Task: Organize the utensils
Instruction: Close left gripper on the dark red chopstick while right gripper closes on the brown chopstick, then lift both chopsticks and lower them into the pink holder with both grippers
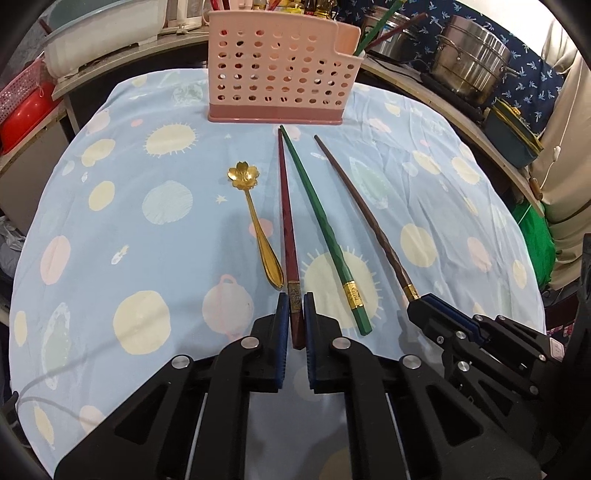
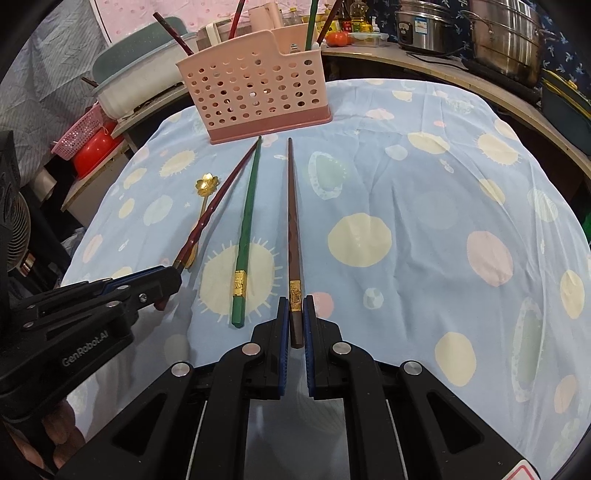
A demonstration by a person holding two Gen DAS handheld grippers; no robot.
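My left gripper (image 1: 296,306) is shut on the thick end of a dark red chopstick (image 1: 286,210) that points at the pink perforated utensil holder (image 1: 280,70). My right gripper (image 2: 296,308) is shut on the thick end of a brown chopstick (image 2: 291,206), also seen in the left wrist view (image 1: 362,214). A green chopstick (image 1: 321,229) lies loose between them on the cloth. A gold flower-bowled spoon (image 1: 255,218) lies left of the red chopstick. The holder (image 2: 255,92) has several chopsticks standing in its right compartment.
The table wears a light blue cloth with pale dots (image 1: 147,229). Behind it stand steel pots (image 1: 469,62), a dark lunchbox (image 1: 513,133), a white basin (image 1: 103,33), a red bowl (image 1: 26,114) and bottles. A fan (image 2: 14,221) stands at far left.
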